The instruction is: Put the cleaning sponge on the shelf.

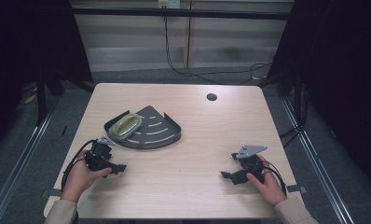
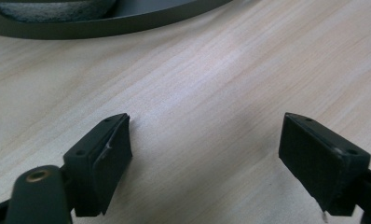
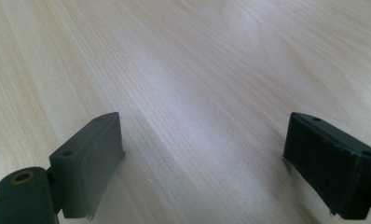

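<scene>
Overhead, a dark fan-shaped metal rack (image 1: 151,129) holding a yellowish sponge (image 1: 127,125) sits on the pale wooden table (image 1: 197,135). Left gripper (image 2: 204,140): jaws spread, rack edge ahead. Right gripper (image 3: 203,140): jaws spread over bare wood.

High overhead view; tool views skimming table (image 1: 193,182).

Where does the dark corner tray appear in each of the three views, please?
High view: the dark corner tray lies left of the table's centre, a sponge in it.
Left gripper view: its curved rim crosses the top left, beyond the open fingers.
Right gripper view: not in it.
Shared landmark: the pale wooden tabletop.
</scene>
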### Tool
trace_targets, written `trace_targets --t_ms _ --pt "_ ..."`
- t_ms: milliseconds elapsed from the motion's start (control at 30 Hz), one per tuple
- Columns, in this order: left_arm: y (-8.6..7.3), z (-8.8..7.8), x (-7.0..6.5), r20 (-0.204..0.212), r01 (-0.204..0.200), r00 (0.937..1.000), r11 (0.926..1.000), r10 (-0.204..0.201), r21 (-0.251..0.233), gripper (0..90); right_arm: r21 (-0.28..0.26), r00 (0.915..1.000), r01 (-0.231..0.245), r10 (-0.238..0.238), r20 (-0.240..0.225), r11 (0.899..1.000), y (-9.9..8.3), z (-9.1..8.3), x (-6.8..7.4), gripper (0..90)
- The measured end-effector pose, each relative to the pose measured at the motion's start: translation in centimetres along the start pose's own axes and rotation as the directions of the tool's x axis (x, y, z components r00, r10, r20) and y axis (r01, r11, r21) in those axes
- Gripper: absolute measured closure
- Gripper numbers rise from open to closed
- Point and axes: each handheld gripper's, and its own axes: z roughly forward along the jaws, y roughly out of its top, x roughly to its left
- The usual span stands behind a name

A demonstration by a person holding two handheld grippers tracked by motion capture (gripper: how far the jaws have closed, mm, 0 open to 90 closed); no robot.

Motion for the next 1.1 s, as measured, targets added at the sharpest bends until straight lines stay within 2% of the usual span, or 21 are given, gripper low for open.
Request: trace_targets --t_ms 67,200,333,433,567,1100 --pt "-0.2 0.0 0.0 -0.005 -0.021 0.9998 0.9997 0.021 -0.015 15.4 0.000 1.0000 0.000 0.000 0.000 1.000 0.0 0.0 0.0 11.1" --pt "-0.6 0.1 -0.1 -0.008 -0.030 0.9995 0.9985 0.030 -0.046 15.5 0.000 1.0000 0.000 0.000 0.000 1.000 0.0 0.0 0.0 11.1" --pt "-1.0 0.0 -0.2 -0.020 -0.069 0.9974 0.9963 0.069 -0.050 15.4 0.000 1.0000 -0.001 0.001 0.000 1.000 0.0 0.0 0.0 11.1" --pt "-1.3 0.1 -0.4 -0.041 -0.078 0.9964 0.9941 0.075 -0.075 15.1 0.000 1.0000 -0.001 0.001 0.001 1.000 0.0 0.0 0.0 11.1" --pt "-1.6 0.2 -0.5 -0.045 -0.086 0.9956 0.9917 0.082 -0.095 14.1 0.000 1.0000 -0.001 0.001 0.001 1.000 0.0 0.0 0.0 11.1" --pt "-2.7 0.3 -0.4 -0.033 -0.108 0.9941 0.9799 0.104 -0.168 10.4 0.000 1.0000 -0.001 0.001 0.001 1.000 0.0 0.0 0.0 11.1"
